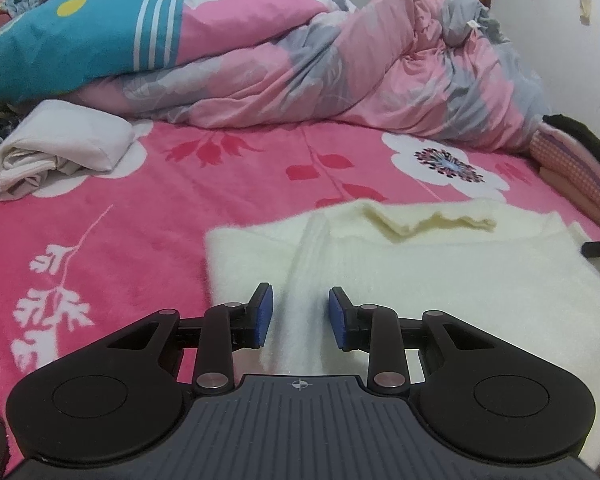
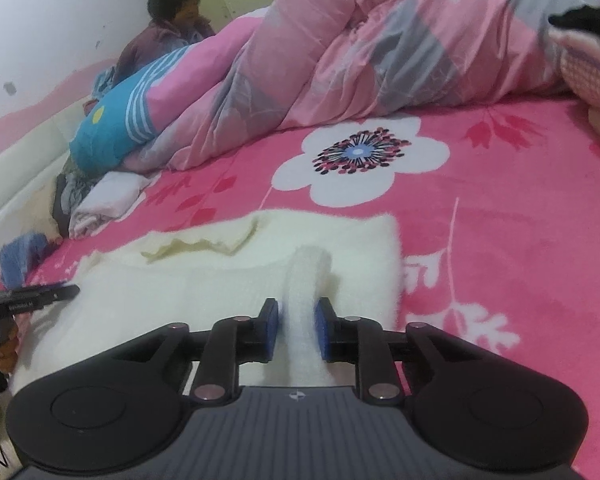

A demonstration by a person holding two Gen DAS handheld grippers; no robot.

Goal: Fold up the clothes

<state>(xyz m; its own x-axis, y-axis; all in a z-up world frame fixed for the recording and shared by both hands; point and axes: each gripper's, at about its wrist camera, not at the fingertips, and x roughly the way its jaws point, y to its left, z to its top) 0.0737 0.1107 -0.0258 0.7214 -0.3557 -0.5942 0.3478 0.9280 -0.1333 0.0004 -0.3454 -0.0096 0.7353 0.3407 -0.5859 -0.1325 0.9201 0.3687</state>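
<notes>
Cream sweater (image 1: 440,264) lies flat, barely folded; right gripper (image 2: 297,330) pinches its sleeve (image 2: 306,280), left gripper (image 1: 300,316) hangs parted, unclamped.

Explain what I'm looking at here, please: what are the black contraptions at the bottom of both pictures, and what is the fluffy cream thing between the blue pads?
Each black contraption is a hand-held pair of tongs carrying its own wide-angle camera, so each picture looks forward along one pair. No robot arm is involved; a person holds one in each hand. One view is from the left tongs, the other from the right tongs. On the pink flowered bedsheet lies a cream fuzzy sweater, to be folded. The right tongs pinch a raised ridge of it between their blue pads. The left pads straddle the fabric with gaps showing, so they look open. Behind sit a rumpled pink quilt and a white bundle of cloth.
</notes>
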